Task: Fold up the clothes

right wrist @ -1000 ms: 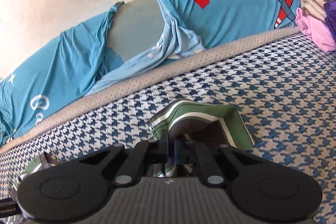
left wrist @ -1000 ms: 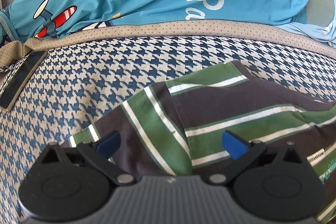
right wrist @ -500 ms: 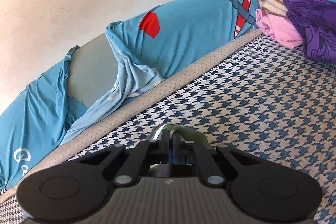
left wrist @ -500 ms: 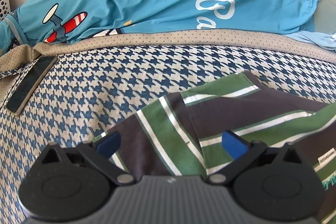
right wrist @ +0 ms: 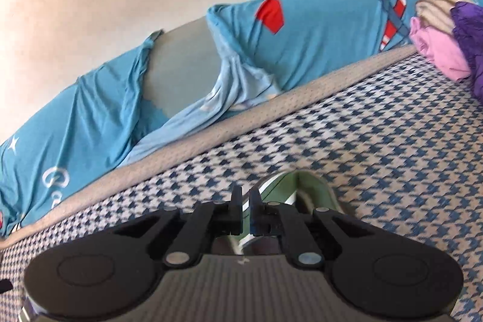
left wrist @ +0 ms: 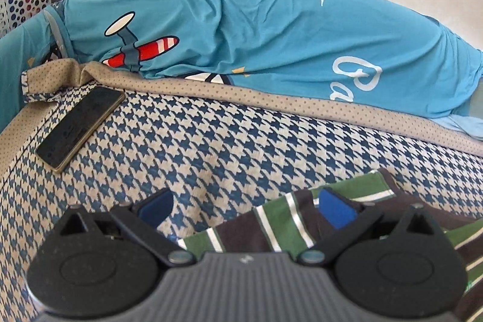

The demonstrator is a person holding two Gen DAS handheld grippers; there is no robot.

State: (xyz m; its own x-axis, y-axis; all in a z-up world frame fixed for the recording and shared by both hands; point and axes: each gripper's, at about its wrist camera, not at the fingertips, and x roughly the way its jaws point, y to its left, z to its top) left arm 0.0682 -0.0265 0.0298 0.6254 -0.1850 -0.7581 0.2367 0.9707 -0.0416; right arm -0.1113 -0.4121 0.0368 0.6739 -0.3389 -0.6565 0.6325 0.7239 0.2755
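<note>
Striped shirt lies on the checked bed cover under the wide-open left gripper; the right gripper pinches a lifted fold of it between nearly closed fingers. Folding looks unfinished.

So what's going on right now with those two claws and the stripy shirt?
Left gripper open, empty, over the striped shirt. Right gripper shut on shirt fabric. Phone lies on the bed's far left, clear of the shirt.
</note>
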